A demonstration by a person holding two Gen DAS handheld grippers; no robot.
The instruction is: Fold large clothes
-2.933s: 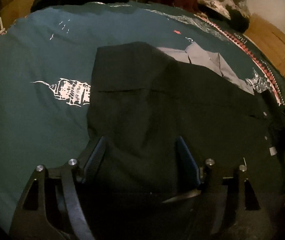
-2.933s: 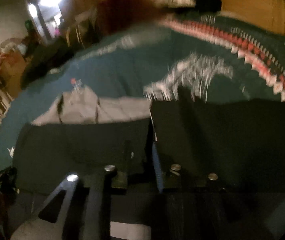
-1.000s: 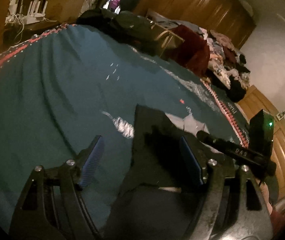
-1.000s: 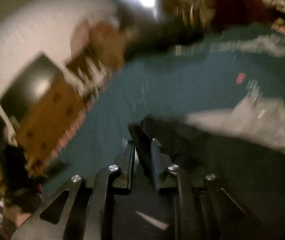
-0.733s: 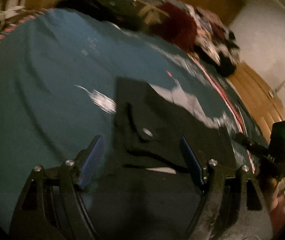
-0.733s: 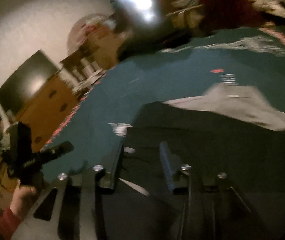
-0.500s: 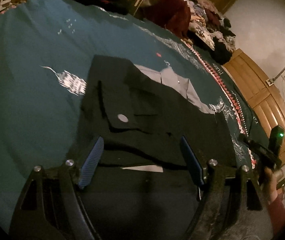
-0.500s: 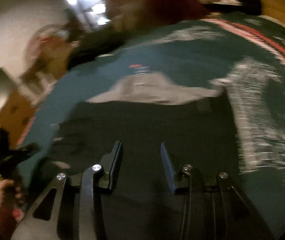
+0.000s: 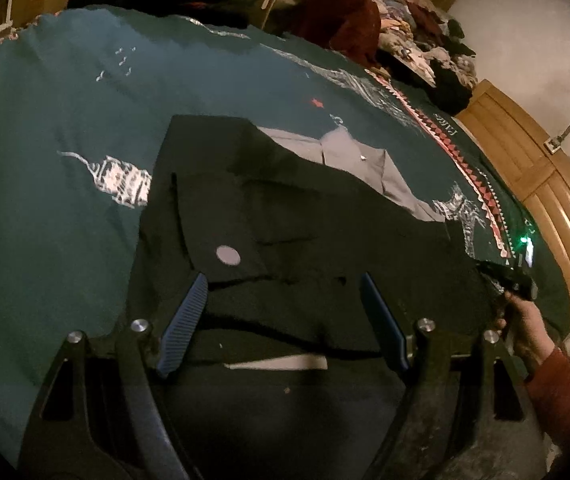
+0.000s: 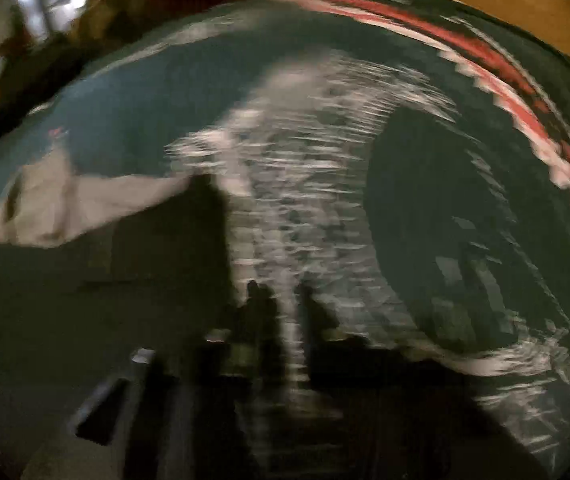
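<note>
Two grippers are working a black shirt [image 9: 285, 216] lying half-folded on the bed [image 9: 45, 208]: I am holding the left gripper [image 9: 285, 312] spread above it, the right gripper [image 10: 281, 300] pressed together, empty; next, gripping its near hem.

Right wrist view smeared by motion: right gripper [image 10: 281, 300] fingers only dark streaks, grip unreadable. Black garment [image 9: 305, 240] near edge hidden beneath left gripper [image 9: 283, 308]. Sleeve [image 9: 561, 392] cut by frame.
</note>
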